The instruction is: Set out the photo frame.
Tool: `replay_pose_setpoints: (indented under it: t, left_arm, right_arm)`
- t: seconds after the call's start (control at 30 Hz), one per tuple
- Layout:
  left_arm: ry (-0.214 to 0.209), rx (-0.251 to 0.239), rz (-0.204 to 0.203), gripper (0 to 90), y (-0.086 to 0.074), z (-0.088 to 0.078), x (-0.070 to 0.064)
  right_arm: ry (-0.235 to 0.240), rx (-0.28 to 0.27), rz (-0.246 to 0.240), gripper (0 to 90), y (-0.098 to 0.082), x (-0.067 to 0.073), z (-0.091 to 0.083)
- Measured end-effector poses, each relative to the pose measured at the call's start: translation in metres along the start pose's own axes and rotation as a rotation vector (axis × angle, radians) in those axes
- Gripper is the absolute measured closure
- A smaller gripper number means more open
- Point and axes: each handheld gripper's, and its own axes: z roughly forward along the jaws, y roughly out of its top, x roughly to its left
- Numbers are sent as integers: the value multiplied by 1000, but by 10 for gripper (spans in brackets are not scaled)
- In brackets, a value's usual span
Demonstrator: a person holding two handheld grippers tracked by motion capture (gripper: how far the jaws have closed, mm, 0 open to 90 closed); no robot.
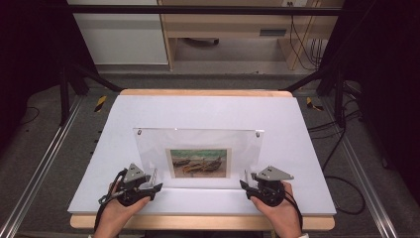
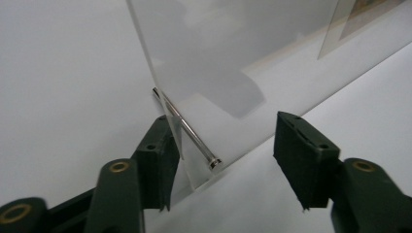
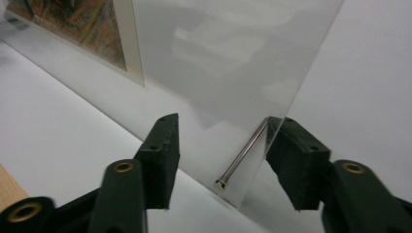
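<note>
A clear acrylic picture frame (image 1: 198, 153) stands upright near the front edge of the white worktop (image 1: 208, 111), a small painting of beached boats (image 1: 199, 162) sandwiched in its lower middle. A person's hands bring one set of tongs to each bottom corner of the frame: the left tongs (image 1: 154, 187) at its lower left corner, the right tongs (image 1: 243, 184) at its lower right. In the left gripper view the jaws stand about half open, straddling the pane's edge and the metal support pin (image 2: 187, 130) that pokes through it; one pad sits close against the pane, the other well clear, so nothing is clamped. The right gripper view shows the same arrangement mirrored, with the frame's other steel pin (image 3: 243, 153) just beside one pad and the opposite pad apart from the pane. The step in hand looks like setting the frame down on its pins and letting go. The next move would call for drawing both tongs straight back from the frame without nudging the pane, which could tip.
</note>
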Motion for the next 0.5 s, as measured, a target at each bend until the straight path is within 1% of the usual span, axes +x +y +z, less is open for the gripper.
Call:
replay_pose_setpoints:
  t: [0.07, 0.1, 0.17, 0.27, 0.33, 0.4, 0.5]
  left_arm:
    - [6, -5, 5, 337, 1, 0, -1]
    - [6, -10, -4, 313, 1, 1, -1]
    - [17, -8, -16, 237, 2, 1, -1]
    - [19, -14, -19, 161, 3, 1, -1]
    - [19, -31, -27, 122, 4, 1, -2]
    - [22, -46, -24, 96, 5, -1, -2]
    - [24, -65, -19, 64, 5, -2, -3]
  right_arm:
    - [-10, -2, -19, 386, 1, 1, 2]
    - [-14, -3, -27, 358, 1, 1, 2]
    - [-21, -2, -20, 310, 2, 2, 3]
    - [-36, -15, -36, 237, 3, 2, 3]
    - [-40, -22, -31, 194, 4, 2, 2]
    - [-48, -28, -30, 153, 5, 2, 2]
    - [-50, -43, -43, 110, 6, 1, 1]
